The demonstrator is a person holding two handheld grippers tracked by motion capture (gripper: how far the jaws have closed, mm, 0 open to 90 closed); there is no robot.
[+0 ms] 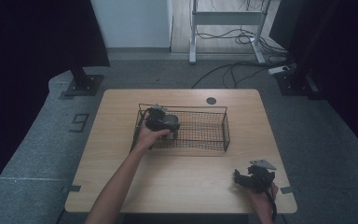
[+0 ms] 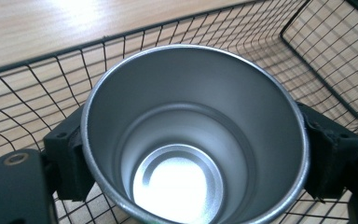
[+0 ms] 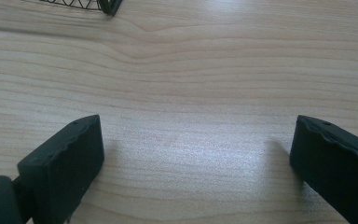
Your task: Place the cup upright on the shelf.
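A person's left hand reaches over the near-left corner of a black wire basket standing on a light wooden table, with the left gripper inside that end of the basket. The left gripper view looks straight down into a metal cup, open end toward the camera and its bright bottom visible, clasped from both sides by the black jaws pressing against its outer wall; basket mesh surrounds it on every side, and the basket's side wall and far end rise close behind the cup. To the right the rest of the basket runs on, a small dark round disc sits in the tabletop beyond its far rim. Near the table's front right corner the right gripper rests in the person's right hand, well apart from the basket. The right gripper view shows its jaws spread wide over bare wood, grasping nothing, with a basket corner at the top edge.
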